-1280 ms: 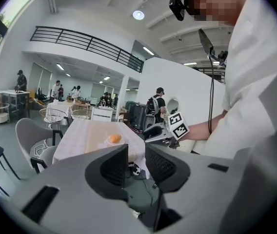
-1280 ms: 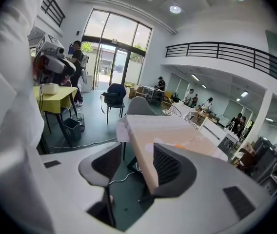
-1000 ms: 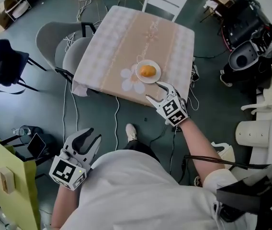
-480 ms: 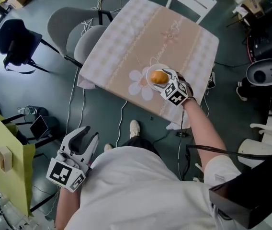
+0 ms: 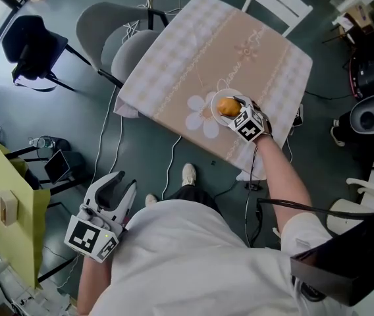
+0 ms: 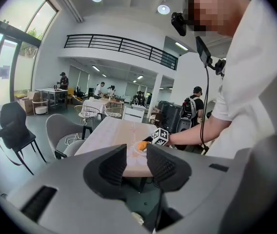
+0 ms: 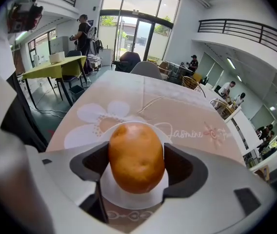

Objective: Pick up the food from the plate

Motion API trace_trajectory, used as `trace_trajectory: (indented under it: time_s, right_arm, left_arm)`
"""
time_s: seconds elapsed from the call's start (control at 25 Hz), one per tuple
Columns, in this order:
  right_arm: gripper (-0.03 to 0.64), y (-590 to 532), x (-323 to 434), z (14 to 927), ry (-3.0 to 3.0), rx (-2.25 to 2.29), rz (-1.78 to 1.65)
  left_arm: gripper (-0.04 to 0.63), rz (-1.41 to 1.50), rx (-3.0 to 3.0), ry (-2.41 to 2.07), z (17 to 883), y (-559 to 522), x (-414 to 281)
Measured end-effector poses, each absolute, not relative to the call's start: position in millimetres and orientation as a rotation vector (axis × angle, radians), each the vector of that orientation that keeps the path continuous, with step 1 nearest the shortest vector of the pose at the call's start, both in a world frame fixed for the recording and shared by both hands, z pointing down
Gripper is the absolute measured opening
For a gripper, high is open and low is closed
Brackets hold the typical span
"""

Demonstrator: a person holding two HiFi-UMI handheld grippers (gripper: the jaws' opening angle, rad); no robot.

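Note:
An orange-brown, rounded food point(image 5: 227, 106) lies on a small white plate point(image 5: 216, 99) near the front of the flower-patterned table point(image 5: 193, 58). My right gripper point(image 5: 234, 108) has reached the plate, and its jaws stand wide on either side of the food. In the right gripper view the food point(image 7: 136, 156) fills the gap between the fingers point(image 7: 92, 162) and still rests on the plate point(image 7: 128, 199). My left gripper point(image 5: 118, 188) hangs low beside my body, far from the table. Its pads point(image 6: 113, 165) are slightly apart with nothing between them.
Two grey chairs point(image 5: 111, 25) stand at the table's left side and a white chair point(image 5: 276, 2) at its far end. A black chair point(image 5: 32, 41), a yellow-green table point(image 5: 9, 222) and a black machine point(image 5: 371, 117) surround it. Cables lie on the floor.
My right gripper has moved forward from the table's near edge onto the plate, and its jaws now straddle the food. The left gripper has stayed where it was.

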State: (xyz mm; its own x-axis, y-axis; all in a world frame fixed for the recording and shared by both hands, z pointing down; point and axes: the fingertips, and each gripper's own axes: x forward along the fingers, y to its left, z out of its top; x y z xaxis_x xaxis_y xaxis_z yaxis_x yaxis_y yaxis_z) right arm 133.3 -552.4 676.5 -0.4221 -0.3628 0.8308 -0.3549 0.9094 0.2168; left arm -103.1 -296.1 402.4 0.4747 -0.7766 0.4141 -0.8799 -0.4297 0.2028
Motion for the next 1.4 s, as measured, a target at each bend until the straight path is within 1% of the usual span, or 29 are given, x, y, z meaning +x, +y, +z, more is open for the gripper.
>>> trace_trajectory:
  time_s: [0.48, 1.0, 1.04, 1.24, 1.4]
  right_arm:
    - [0.354, -509, 130, 614, -2.098, 0.753, 0.049]
    - [0.354, -374, 95, 524, -2.183, 0.989, 0.086]
    - [0.354, -361, 90, 518, -2.191, 0.999, 0.082]
    - [0.354, -299, 61, 482, -2.234, 1.045, 0.052]
    - [0.354, -252, 38, 460, -2.269, 1.063, 0.032]
  left_arm:
    - [0.120, 0.318, 2.440, -1.274, 401, -268, -118]
    - [0.117, 0.282, 2.568, -1.114, 402, -203, -151]
    - [0.113, 0.281, 2.577, -1.104, 402, -197, -153]
    - [0.038, 0.263, 2.618, -1.074, 402, -165, -169]
    - [0.009, 0.257, 2.649, -1.035, 405, -138, -177]
